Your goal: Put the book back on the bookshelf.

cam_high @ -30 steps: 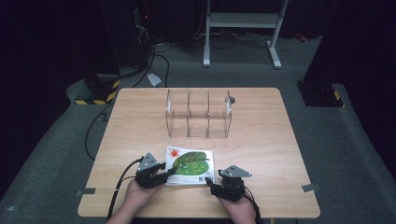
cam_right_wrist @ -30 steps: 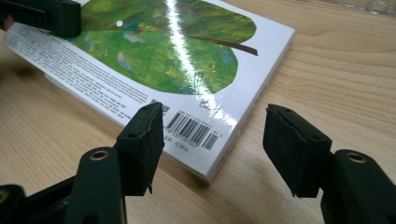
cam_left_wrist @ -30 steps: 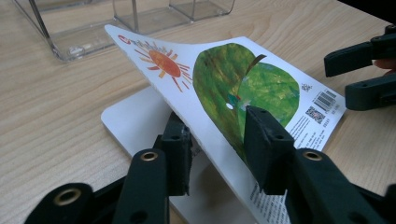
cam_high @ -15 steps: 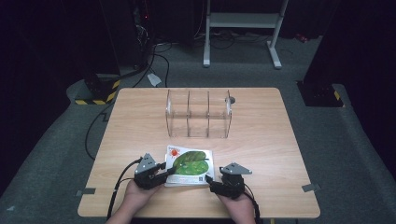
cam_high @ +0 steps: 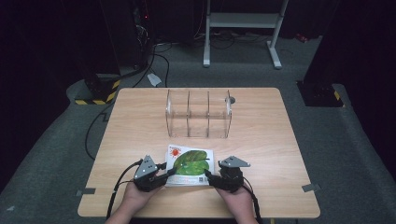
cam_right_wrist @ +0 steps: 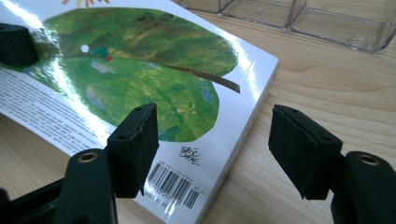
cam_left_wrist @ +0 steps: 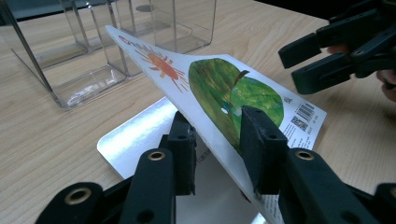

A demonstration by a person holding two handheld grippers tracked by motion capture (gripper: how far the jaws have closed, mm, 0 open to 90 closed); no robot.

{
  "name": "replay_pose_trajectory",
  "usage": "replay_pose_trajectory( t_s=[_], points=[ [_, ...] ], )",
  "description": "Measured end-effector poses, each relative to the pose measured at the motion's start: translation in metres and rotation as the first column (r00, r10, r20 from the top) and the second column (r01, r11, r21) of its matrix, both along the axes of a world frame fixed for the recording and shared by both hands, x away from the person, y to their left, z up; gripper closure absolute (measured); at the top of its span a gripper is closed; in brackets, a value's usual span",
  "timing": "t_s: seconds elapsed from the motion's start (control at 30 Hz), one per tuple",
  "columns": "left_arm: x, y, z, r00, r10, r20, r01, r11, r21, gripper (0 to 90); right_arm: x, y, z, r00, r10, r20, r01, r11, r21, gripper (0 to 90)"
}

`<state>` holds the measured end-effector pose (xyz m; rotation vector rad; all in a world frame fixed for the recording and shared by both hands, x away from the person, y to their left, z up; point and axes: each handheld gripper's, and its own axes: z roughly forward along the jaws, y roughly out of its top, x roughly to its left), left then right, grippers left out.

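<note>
Near the front edge of the wooden table (cam_high: 140,121) lies a glossy picture book (cam_high: 190,163), its back cover showing a green leaf, an orange sun and a barcode. From the left gripper view, the left gripper (cam_left_wrist: 217,149) has its jaws set either side of the lifted cover, one pad under it and one over it, close but whether they truly pinch it I cannot tell; the white sheet beneath lies flat on the table. The right gripper (cam_right_wrist: 212,149) has its jaws wide apart, holding nothing, straddling the book's near corner by the barcode. The risk, I judge, is that a thin cover caught alone bends or slips free, or the book slides on the smooth wood as it is pulled up. A clear acrylic three-compartment organizer (cam_high: 198,113) stands well apart behind the book, with open tabletop on both sides; the front edge is close behind the hands.
</note>
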<state>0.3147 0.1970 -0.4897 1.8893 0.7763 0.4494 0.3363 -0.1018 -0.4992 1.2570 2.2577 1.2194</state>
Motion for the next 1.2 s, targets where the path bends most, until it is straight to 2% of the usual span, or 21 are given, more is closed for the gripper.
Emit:
replay_pose_trajectory(
  t_s=[0.13, 0.17, 0.27, 0.4, 0.43, 0.47, 0.5, 0.63, 0.7, 0.73, 0.77, 0.87, 0.97, 1.03, 1.2],
  points=[
    [-0.003, 0.000, 0.001, 0.9999, -0.006, 0.012, 0.006, 1.0000, -0.008, 67.1, -0.001, -0.005, -0.008, 0.9999, -0.015, 0.008, 0.015, 0.9996, 0.023, 32.7],
    [-0.003, 0.000, 0.002, 0.9998, -0.010, 0.019, 0.010, 0.9999, -0.005, 67.2, -0.001, -0.006, -0.010, 0.9998, -0.019, -0.002, 0.019, 0.9993, 0.031, 32.8],
    [-0.004, 0.000, 0.003, 0.9993, -0.016, 0.034, 0.016, 0.9998, -0.007, 67.2, -0.002, -0.009, -0.013, 0.9999, -0.001, 0.014, 0.001, 0.9994, 0.035, 33.3],
    [-0.006, 0.000, 0.004, 0.9972, -0.039, 0.064, 0.038, 0.9992, 0.008, 67.2, 0.001, -0.007, -0.015, 0.9994, 0.027, -0.021, -0.026, 0.9983, 0.053, 30.9],
    [-0.008, -0.001, 0.004, 0.9960, -0.042, 0.079, 0.041, 0.9991, 0.014, 67.3, 0.002, -0.007, -0.015, 0.9986, 0.030, -0.045, -0.027, 0.9976, 0.063, 29.9],
    [-0.008, -0.001, 0.004, 0.9960, -0.042, 0.079, 0.041, 0.9991, 0.014, 67.3, 0.002, -0.007, -0.015, 0.9986, 0.030, -0.045, -0.027, 0.9976, 0.063, 29.9],
    [-0.008, -0.001, 0.004, 0.9955, -0.044, 0.083, 0.043, 0.9990, 0.013, 67.3, 0.005, -0.007, -0.016, 0.9969, 0.033, -0.072, -0.027, 0.9963, 0.081, 26.2],
    [-0.010, -0.001, 0.004, 0.9929, -0.054, 0.106, 0.053, 0.9985, 0.013, 67.4, 0.009, -0.009, -0.017, 0.9938, 0.041, -0.103, -0.030, 0.9937, 0.108, 23.7],
    [-0.012, -0.001, 0.005, 0.9900, -0.069, 0.123, 0.068, 0.9976, 0.011, 67.9, 0.012, -0.011, -0.019, 0.9897, 0.057, -0.132, -0.036, 0.9878, 0.151, 22.4],
    [-0.012, 0.000, 0.004, 0.9881, -0.077, 0.133, 0.077, 0.9970, 0.010, 67.9, 0.012, -0.011, -0.019, 0.9897, 0.057, -0.132, -0.036, 0.9878, 0.151, 22.4],
    [-0.014, 0.000, 0.004, 0.9859, -0.087, 0.143, 0.087, 0.9962, 0.009, 68.4, 0.013, -0.011, -0.019, 0.9892, 0.064, -0.132, -0.041, 0.9844, 0.171, 21.9],
    [-0.014, 0.000, 0.004, 0.9838, -0.095, 0.152, 0.095, 0.9955, 0.007, 68.6, 0.014, -0.010, -0.019, 0.9880, 0.072, -0.136, -0.046, 0.9817, 0.185, 20.8],
    [-0.015, 0.001, 0.002, 0.9813, -0.098, 0.166, 0.096, 0.9952, 0.019, 68.7, 0.016, -0.007, -0.022, 0.9820, 0.104, -0.158, -0.069, 0.9737, 0.217, 19.9],
    [-0.014, 0.001, 0.002, 0.9820, -0.097, 0.162, 0.095, 0.9953, 0.020, 68.7, 0.016, -0.006, -0.023, 0.9795, 0.111, -0.168, -0.072, 0.9719, 0.224, 19.2],
    [-0.014, 0.001, 0.001, 0.9835, -0.092, 0.156, 0.091, 0.9958, 0.015, 68.7, 0.015, -0.006, -0.022, 0.9807, 0.105, -0.165, -0.068, 0.9736, 0.218, 20.9]
  ],
)
